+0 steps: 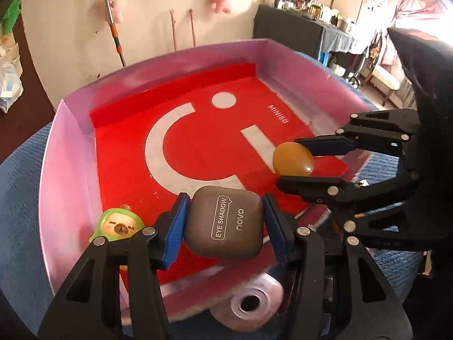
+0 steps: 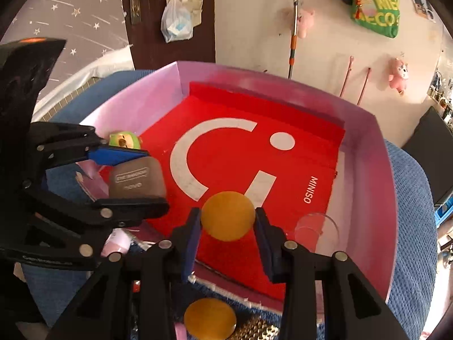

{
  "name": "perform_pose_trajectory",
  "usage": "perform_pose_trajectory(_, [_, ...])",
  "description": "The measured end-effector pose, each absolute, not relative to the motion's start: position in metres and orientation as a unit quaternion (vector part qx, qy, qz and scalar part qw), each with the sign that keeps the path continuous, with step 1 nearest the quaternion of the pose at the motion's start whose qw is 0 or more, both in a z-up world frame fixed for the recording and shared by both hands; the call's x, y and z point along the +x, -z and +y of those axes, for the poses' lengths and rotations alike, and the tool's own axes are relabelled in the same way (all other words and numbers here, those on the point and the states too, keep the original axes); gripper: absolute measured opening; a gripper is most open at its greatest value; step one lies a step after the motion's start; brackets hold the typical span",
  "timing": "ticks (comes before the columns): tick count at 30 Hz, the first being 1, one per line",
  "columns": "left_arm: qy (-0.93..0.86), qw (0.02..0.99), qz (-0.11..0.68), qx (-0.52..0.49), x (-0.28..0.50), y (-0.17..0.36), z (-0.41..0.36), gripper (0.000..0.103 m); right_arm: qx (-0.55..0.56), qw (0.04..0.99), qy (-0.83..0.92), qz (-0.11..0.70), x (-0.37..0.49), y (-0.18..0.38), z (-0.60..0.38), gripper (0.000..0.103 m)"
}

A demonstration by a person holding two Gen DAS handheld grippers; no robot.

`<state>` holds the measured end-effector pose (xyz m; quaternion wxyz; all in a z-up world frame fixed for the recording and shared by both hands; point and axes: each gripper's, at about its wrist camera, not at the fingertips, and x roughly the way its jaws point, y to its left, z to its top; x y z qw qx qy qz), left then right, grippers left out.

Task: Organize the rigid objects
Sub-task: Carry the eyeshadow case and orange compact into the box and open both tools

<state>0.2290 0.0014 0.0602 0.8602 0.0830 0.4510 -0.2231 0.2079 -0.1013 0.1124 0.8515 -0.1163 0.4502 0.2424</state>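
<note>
My left gripper [image 1: 223, 221] is shut on a grey eye shadow case [image 1: 223, 223] and holds it over the near edge of the pink box [image 1: 56, 147] with a red bag [image 1: 198, 153] lining its floor. The case also shows in the right wrist view [image 2: 136, 180]. My right gripper [image 2: 228, 225] is shut on an amber oval piece [image 2: 228, 215], held over the box's near right part; it also shows in the left wrist view [image 1: 293, 159]. A green capybara figure [image 1: 119, 225] sits in the box's near left corner.
A second amber disc [image 2: 209, 318] lies on the blue cloth [image 2: 410, 226] below my right gripper. A clear glass [image 2: 317, 232] stands in the box's right side. A pink round case [image 1: 252, 303] lies outside the box's near wall.
</note>
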Motion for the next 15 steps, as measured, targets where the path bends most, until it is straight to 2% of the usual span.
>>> perform_pose_trajectory(15, [0.225, 0.852, 0.460, 0.110, 0.234, -0.045, -0.004, 0.051, -0.123, 0.832, -0.251, 0.480, 0.223, -0.093, -0.098, 0.040])
